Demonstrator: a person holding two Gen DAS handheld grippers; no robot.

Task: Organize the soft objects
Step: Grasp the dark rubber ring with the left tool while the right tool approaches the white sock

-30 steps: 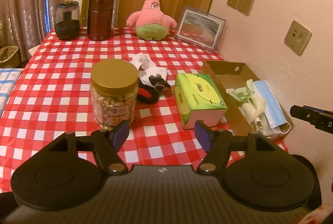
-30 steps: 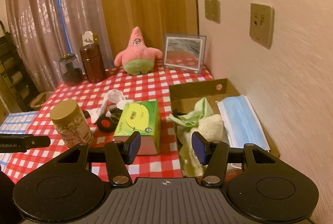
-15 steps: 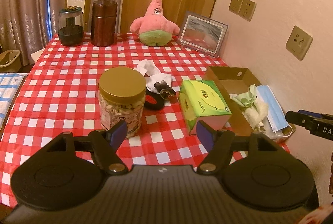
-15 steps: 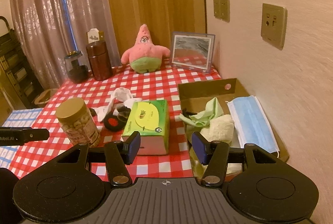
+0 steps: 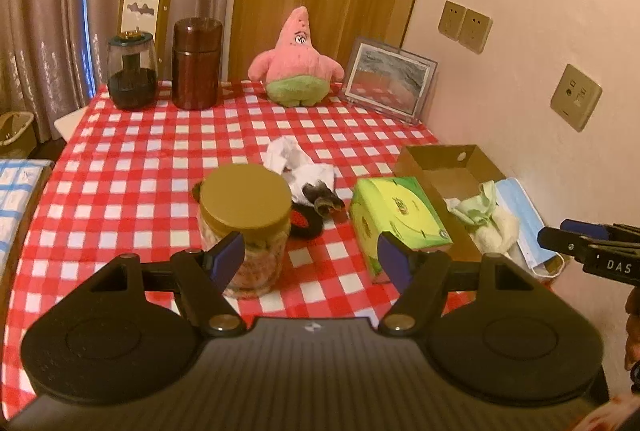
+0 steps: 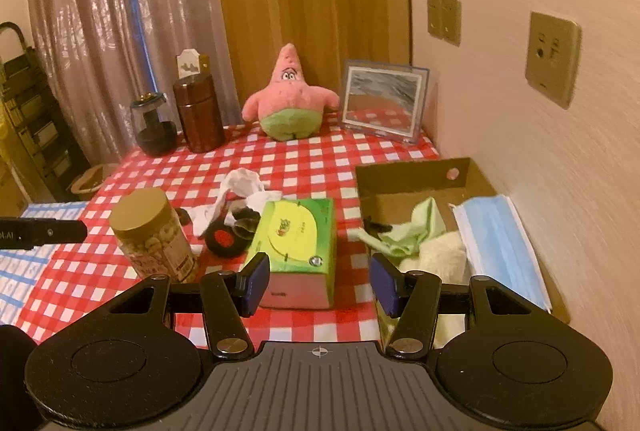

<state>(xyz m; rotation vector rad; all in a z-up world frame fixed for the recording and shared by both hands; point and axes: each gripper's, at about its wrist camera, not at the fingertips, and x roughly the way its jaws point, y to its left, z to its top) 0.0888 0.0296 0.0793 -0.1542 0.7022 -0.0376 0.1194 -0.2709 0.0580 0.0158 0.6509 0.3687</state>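
Note:
A pink star plush (image 5: 297, 65) (image 6: 291, 101) sits at the far edge of the red checked table (image 5: 140, 167). A brown cardboard box (image 5: 444, 167) (image 6: 404, 183) on the right holds a green cloth (image 6: 416, 229), a cream towel (image 6: 444, 255) and a blue face mask (image 6: 496, 243). White cloths and a black item (image 5: 308, 187) lie mid-table beside a green tissue box (image 5: 396, 219) (image 6: 296, 235). My left gripper (image 5: 312, 259) hangs open near the front edge, with nothing between its fingers. My right gripper (image 6: 318, 283) is open too, in front of the tissue box and the cardboard box.
A gold-lidded jar of nuts (image 5: 244, 227) stands just ahead of the left gripper. A brown canister (image 5: 196, 63), a dark glass jar (image 5: 132, 71) and a picture frame (image 5: 388, 83) line the far edge. The wall with sockets (image 6: 552, 59) runs along the right.
Both grippers have drawn back and the left has risen a little, so the table's objects look smaller and farther. Nothing on the table has moved.

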